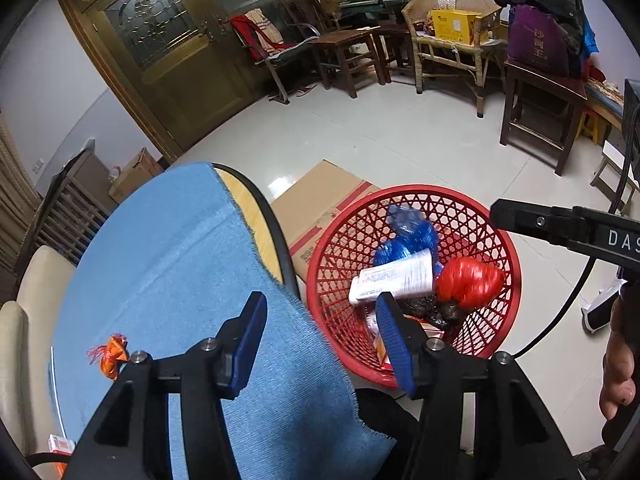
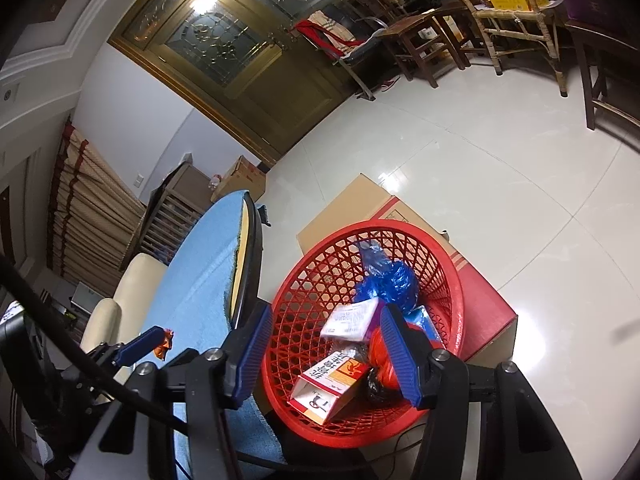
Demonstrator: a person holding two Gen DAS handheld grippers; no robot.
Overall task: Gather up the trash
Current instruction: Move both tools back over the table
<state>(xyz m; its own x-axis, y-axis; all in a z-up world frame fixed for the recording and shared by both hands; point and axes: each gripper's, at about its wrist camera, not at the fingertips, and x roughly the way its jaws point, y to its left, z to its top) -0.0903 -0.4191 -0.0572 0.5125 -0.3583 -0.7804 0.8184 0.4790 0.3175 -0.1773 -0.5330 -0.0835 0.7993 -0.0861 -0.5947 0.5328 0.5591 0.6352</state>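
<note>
Both jaws stand part open and empty: left gripper (image 1: 320,336), right gripper (image 2: 326,350). Remaining trash, an orange wrapper (image 1: 112,354), lies on the blue worktop (image 1: 168,256), left of the left gripper, nearer that hand; red basket (image 1: 496,240) sits right.

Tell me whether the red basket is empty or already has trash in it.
Partly filled. The red basket holds a blue bag, a red bag, a white packet and an orange-and-white box; its upper walls show bare.
</note>
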